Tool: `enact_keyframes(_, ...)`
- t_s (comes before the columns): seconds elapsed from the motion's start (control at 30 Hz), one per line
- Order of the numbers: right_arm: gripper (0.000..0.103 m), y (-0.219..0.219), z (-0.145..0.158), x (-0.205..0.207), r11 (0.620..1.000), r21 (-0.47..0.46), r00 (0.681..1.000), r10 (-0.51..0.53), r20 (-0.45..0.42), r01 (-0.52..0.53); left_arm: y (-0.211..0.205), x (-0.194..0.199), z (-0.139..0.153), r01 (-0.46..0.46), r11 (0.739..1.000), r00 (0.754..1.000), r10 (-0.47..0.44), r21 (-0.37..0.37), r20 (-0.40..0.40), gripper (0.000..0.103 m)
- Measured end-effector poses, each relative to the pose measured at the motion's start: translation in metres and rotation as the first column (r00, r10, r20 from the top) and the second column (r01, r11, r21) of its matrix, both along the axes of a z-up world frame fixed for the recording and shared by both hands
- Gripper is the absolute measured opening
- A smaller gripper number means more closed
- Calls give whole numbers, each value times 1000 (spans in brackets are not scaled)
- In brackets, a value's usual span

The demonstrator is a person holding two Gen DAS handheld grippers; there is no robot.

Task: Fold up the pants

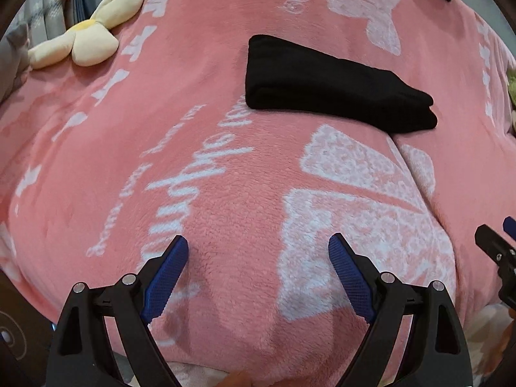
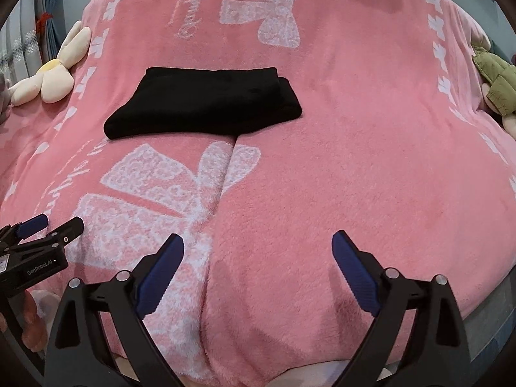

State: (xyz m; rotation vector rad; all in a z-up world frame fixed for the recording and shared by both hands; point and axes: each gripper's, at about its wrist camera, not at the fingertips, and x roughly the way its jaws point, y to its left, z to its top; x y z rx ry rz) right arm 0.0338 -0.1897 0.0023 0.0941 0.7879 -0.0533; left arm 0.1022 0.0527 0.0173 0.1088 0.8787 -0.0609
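The black pants (image 1: 329,87) lie folded in a compact stack on the pink blanket (image 1: 225,193); they also show in the right wrist view (image 2: 206,103). My left gripper (image 1: 258,251) is open and empty, hovering over the blanket well in front of the pants. My right gripper (image 2: 258,248) is open and empty, also well short of the pants. The right gripper shows at the right edge of the left wrist view (image 1: 500,245), and the left gripper at the left edge of the right wrist view (image 2: 48,225).
The pink blanket (image 2: 371,161) with white bows and lettering covers a bed. A cream flower plush (image 1: 84,32) lies at the far left, also seen in the right wrist view (image 2: 51,74). A green plush (image 2: 496,84) sits at the right edge. A blanket crease (image 2: 219,200) runs forward from the pants.
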Motion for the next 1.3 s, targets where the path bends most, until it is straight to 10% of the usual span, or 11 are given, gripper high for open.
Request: enact_keyframes(1.3, 91, 6, -1, 0, 1000, -9, 1000, 7, -1, -7, -1, -1, 1, 20, 1000, 1000, -20, -9, 0, 73)
